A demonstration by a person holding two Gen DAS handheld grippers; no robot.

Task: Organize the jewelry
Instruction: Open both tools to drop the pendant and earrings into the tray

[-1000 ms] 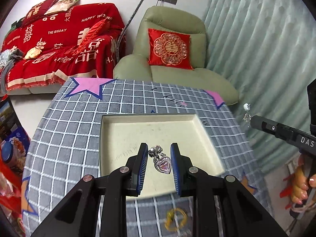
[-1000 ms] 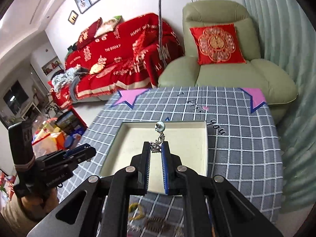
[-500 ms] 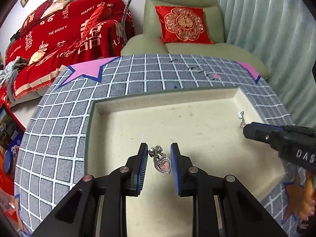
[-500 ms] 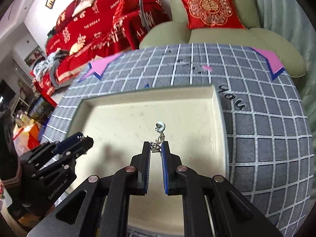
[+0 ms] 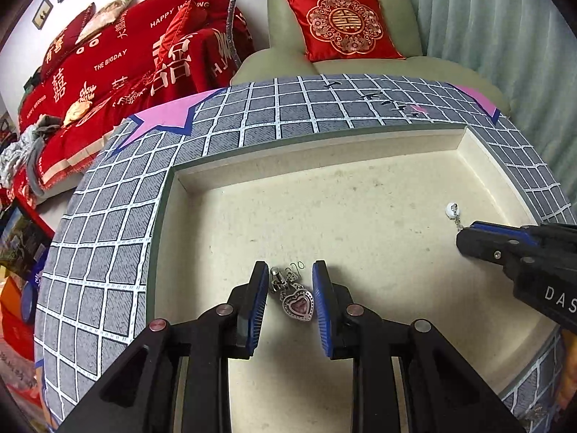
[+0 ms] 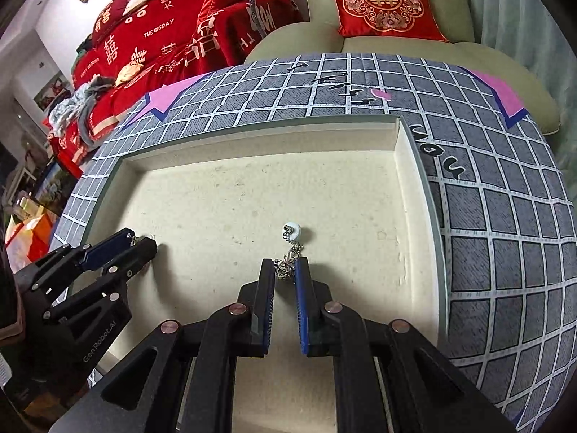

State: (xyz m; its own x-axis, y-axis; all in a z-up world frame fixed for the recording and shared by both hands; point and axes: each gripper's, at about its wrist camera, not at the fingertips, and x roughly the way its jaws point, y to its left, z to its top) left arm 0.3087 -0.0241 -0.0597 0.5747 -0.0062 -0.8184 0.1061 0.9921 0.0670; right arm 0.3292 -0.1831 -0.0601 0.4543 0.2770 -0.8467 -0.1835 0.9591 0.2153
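A cream tray [image 5: 324, 140] fills both views. My left gripper [image 5: 289, 270] hangs low over its near left part, shut on a silver earring with a pink heart [image 5: 297, 305]. The earring sits slantwise between the blue pads, close to the tray floor. My right gripper [image 6: 285, 263] is at the tray's right part. Its tips pinch the silver filigree of a pearl earring [image 6: 292, 231], and its jaws are starting to open. The pearl end touches the tray floor. Each view also shows the other gripper: the right gripper [image 5: 463, 238] with the pearl earring [image 5: 450, 211], and the left gripper [image 6: 140, 241].
The tray [image 6: 252, 137] lies on a grey checked tablecloth [image 6: 505, 216] with pink stars. Behind the table stand a green armchair [image 5: 360, 68] with a red cushion and a red-covered sofa [image 5: 126, 54]. A pale curtain [image 5: 505, 18] hangs at the right.
Both grippers have come down from above the table into the tray, each still with its earring. The pearl now touches the tray floor. The right jaws stand a little wider.
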